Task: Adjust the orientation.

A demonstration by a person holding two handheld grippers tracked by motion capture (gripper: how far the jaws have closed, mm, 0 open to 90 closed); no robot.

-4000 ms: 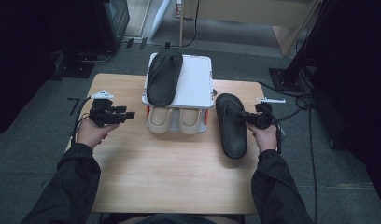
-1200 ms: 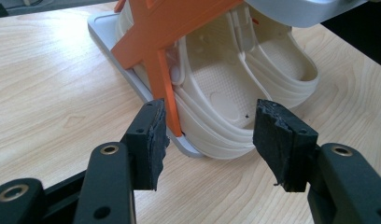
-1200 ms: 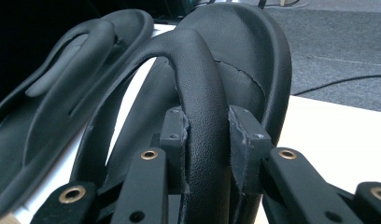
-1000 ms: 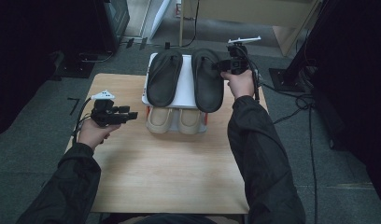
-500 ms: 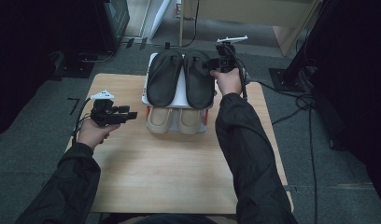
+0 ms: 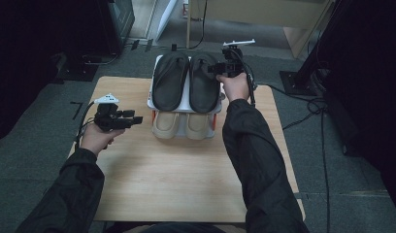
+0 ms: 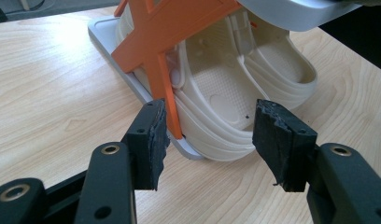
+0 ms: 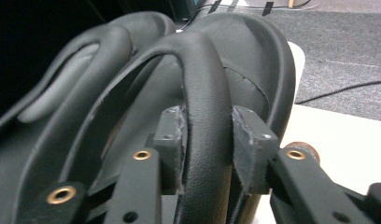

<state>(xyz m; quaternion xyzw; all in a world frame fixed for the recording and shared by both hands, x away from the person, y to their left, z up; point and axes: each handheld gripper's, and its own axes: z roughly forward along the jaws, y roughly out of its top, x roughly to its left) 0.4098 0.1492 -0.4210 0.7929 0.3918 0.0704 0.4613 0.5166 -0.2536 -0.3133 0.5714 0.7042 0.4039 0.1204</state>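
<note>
Two black sandals lie side by side on the white top shelf (image 6: 188, 93) of a small shoe rack, one on the left (image 6: 170, 80) and one on the right (image 6: 204, 83). My right gripper (image 6: 216, 68) is at the right sandal's far end. In the right gripper view its pads sit against both sides of that sandal's strap (image 8: 202, 107); the jaws have just been opening, with the strap still between them. My left gripper (image 6: 138, 119) hovers open left of the rack. It faces a beige clog (image 7: 235, 88) on the lower shelf, with nothing between its pads.
A pair of beige clogs (image 6: 184, 125) fills the rack's lower shelf, beside an orange side brace (image 7: 165, 42). The wooden table (image 6: 186, 179) stretches toward me. Cables (image 6: 312, 104) and dark furniture lie on the grey floor around it.
My right hand carried the second black sandal from the table's right side up onto the rack's top shelf, beside the first. The left hand stayed where it was.
</note>
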